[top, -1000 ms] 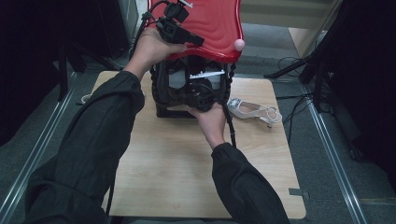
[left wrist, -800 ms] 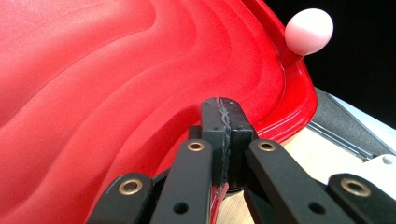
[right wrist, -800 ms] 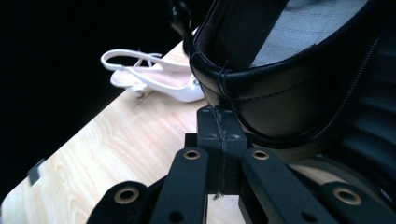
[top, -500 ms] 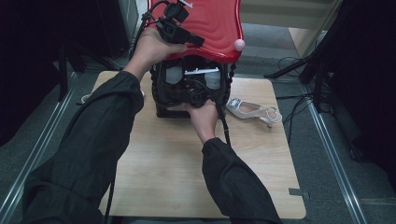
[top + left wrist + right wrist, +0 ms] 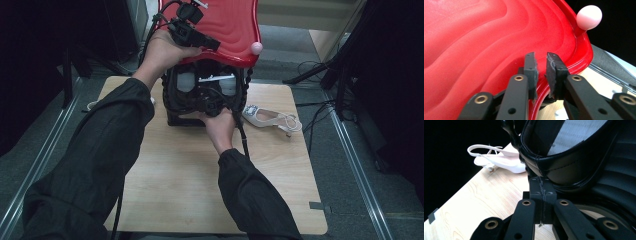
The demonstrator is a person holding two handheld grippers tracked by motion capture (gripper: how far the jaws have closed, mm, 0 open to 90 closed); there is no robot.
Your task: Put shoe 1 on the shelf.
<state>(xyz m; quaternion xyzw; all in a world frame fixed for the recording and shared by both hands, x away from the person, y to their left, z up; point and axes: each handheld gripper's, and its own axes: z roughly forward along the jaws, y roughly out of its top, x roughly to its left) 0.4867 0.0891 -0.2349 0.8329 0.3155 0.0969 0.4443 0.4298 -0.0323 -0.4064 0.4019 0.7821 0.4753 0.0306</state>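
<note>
A black case [image 5: 172, 102] stands at the table's far edge with its red wavy lid [image 5: 230, 30] raised. My left gripper [image 5: 214, 46] is at the lid's lower rim. In the left gripper view its jaws [image 5: 541, 68] have just been opening; the red lid's rim [image 5: 574, 57] runs between the pads, which stand a little apart. A pink ball knob [image 5: 589, 17] sits on the rim. My right gripper [image 5: 212, 102] is at the case's front opening. Its pads [image 5: 541, 192] are shut flat together, tips against a black stitched leather rim [image 5: 564, 167].
A white strappy sandal [image 5: 272, 118] lies on the wooden table [image 5: 190, 190] right of the case, also in the right gripper view [image 5: 499, 161]. White items [image 5: 186, 81] sit inside the case. Cables and dark stands crowd the floor at the right.
My right hand has edged slightly left at the case's front. The left hand and the raised lid have kept still.
</note>
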